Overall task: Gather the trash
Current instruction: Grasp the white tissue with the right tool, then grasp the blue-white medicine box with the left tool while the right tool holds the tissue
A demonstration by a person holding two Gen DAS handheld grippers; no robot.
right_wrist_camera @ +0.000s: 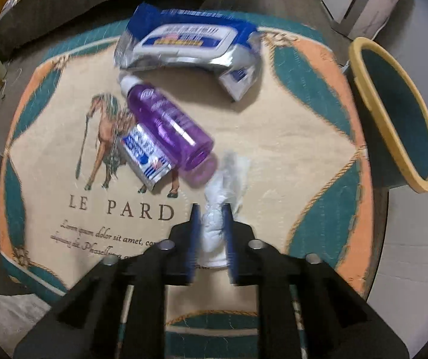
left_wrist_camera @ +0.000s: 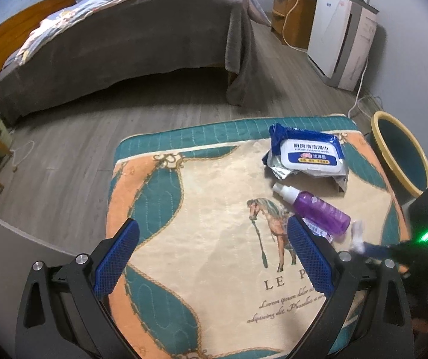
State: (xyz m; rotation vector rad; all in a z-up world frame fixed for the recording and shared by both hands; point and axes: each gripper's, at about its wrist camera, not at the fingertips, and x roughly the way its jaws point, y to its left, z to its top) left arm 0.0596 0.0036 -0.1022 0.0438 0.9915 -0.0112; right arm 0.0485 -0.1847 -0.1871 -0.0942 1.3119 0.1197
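My right gripper point(right_wrist_camera: 211, 209) is shut on a crumpled white tissue point(right_wrist_camera: 219, 197) just above the horse-print cushion point(right_wrist_camera: 273, 137). The tissue also shows in the left wrist view point(left_wrist_camera: 357, 234), held by the right gripper point(left_wrist_camera: 372, 248). A purple spray bottle point(right_wrist_camera: 169, 122) lies left of the tissue, with a small blue-and-white sachet point(right_wrist_camera: 146, 157) beside it and a blue wet-wipes pack point(right_wrist_camera: 190, 45) behind. A teal bin with a yellow rim point(right_wrist_camera: 393, 113) stands off the cushion's right edge. My left gripper point(left_wrist_camera: 214, 245) is open and empty over the cushion point(left_wrist_camera: 199, 209), left of the bottle point(left_wrist_camera: 318, 209).
A bed with a grey cover point(left_wrist_camera: 124, 39) stands across the wooden floor point(left_wrist_camera: 64, 164). A white appliance point(left_wrist_camera: 339, 39) and wooden nightstand point(left_wrist_camera: 291, 15) line the far wall, with cables trailing on the floor. The wipes pack point(left_wrist_camera: 306, 155) and bin point(left_wrist_camera: 399, 155) show in the left wrist view.
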